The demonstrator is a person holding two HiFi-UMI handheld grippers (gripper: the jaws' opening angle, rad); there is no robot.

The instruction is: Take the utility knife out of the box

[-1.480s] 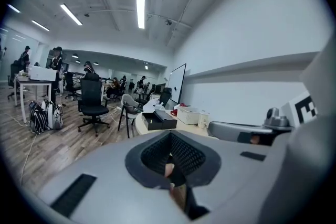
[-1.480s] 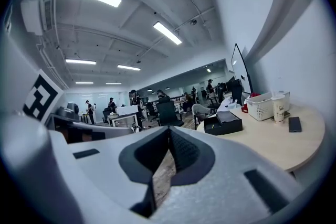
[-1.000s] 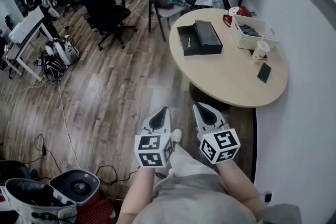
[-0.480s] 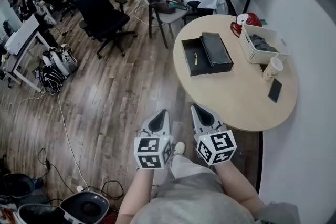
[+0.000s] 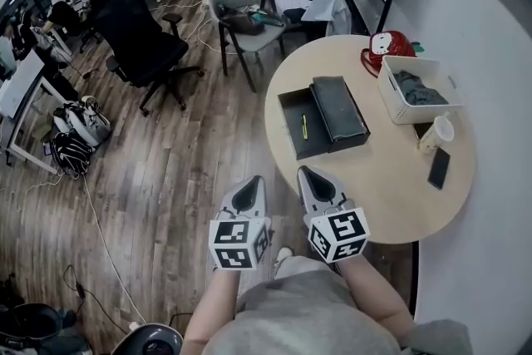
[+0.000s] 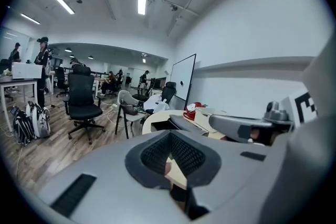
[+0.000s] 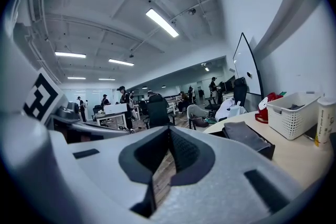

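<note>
Open-plan office seen from the head view, L to R. Bags [image 5: 73, 137] slump on the wood floor [image 5: 166, 170] at far left. A black office chair [image 5: 137, 37] stands upper left, and a grey chair [image 5: 239, 17] w/ clutter on its seat is at top centre.

At lower centre the person's two hand-held grippers sit side by side, well apart from the box. The left gripper [image 5: 256, 182] is over the floor w/ its jaws pressed together and nothing btwn them; in its own view the pads [image 6: 155, 155] meet at a closed seam. The right gripper [image 5: 306, 175], just beside it, overlaps the table's near edge in the picture. Its jaws are likewise closed tight and empty, per the right gripper view.

A round pale-wood table [image 5: 374, 195] fills centre-right. On its left half lies the open black box [image 5: 291, 116]. The utility knife [image 5: 304, 127], a slim yellow-green stick, rests lengthwise in the box's left part, untouched. A dark flat lid or pad [image 5: 337, 108] covers the box's right part.

Further right are a red object [image 5: 391, 44] at the table's far rim and a white basket [image 5: 399, 108] w/ grey cloth in it. A paper cup [image 5: 438, 131] stands just beside the basket, and a dark phone [image 5: 438, 168] lies near the right edge.
</note>
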